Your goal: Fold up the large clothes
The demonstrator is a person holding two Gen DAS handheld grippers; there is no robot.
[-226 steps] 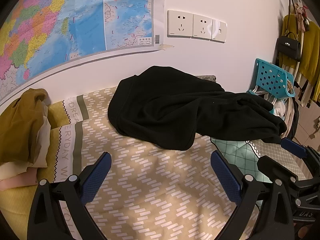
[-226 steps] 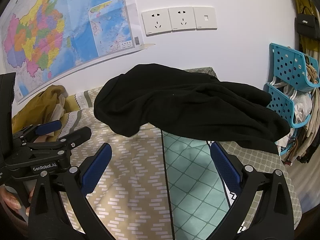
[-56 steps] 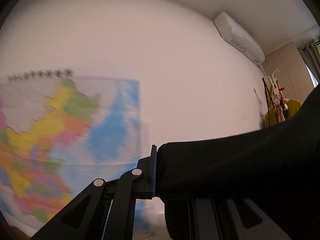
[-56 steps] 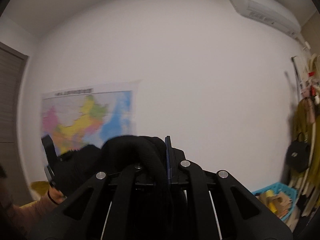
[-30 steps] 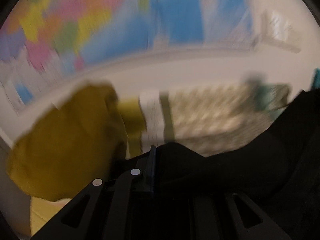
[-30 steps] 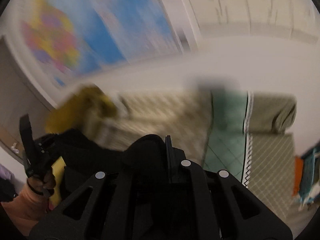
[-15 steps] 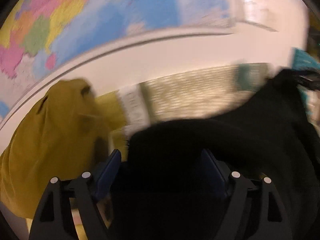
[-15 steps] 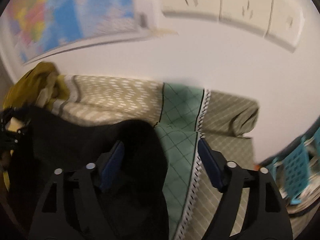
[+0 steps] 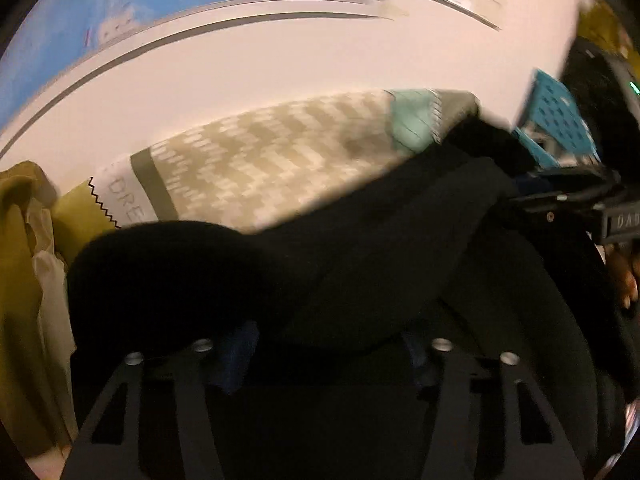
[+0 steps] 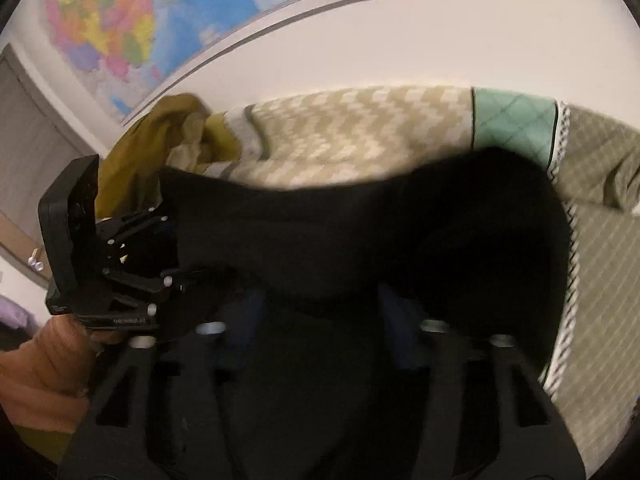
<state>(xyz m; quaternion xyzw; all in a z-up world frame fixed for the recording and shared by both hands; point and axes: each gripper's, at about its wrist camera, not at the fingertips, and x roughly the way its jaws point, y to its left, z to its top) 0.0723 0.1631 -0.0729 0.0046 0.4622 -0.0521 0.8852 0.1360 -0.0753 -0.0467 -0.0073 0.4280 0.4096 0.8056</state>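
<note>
A large black garment (image 9: pixel 400 240) lies spread across the patterned bed cover (image 9: pixel 280 152), its far edge bunched in rounded folds. My left gripper (image 9: pixel 328 340) hangs low over the garment's left end. Its jaws are closing, the blue pads still apart, with black cloth lying between and over them. My right gripper (image 10: pixel 320 304) is at the garment's (image 10: pixel 400 220) right end. Its jaws are also closing, pads apart, with cloth between them. Each gripper shows in the other's view: the right gripper (image 9: pixel 560 200) at the right, the left gripper (image 10: pixel 120 260) at the left in a hand (image 10: pixel 52 360).
A heap of mustard clothes (image 9: pixel 20 260) sits at the bed's left end against the wall. A blue perforated basket (image 9: pixel 556 116) stands off the bed's right end. A map (image 10: pixel 140 20) hangs on the white wall behind. A green quilted strip (image 10: pixel 512 120) crosses the cover.
Both grippers came down from mid-air with the black garment held shut in them, then opened wide as it settled on the bed. The pads now stand closer together again.
</note>
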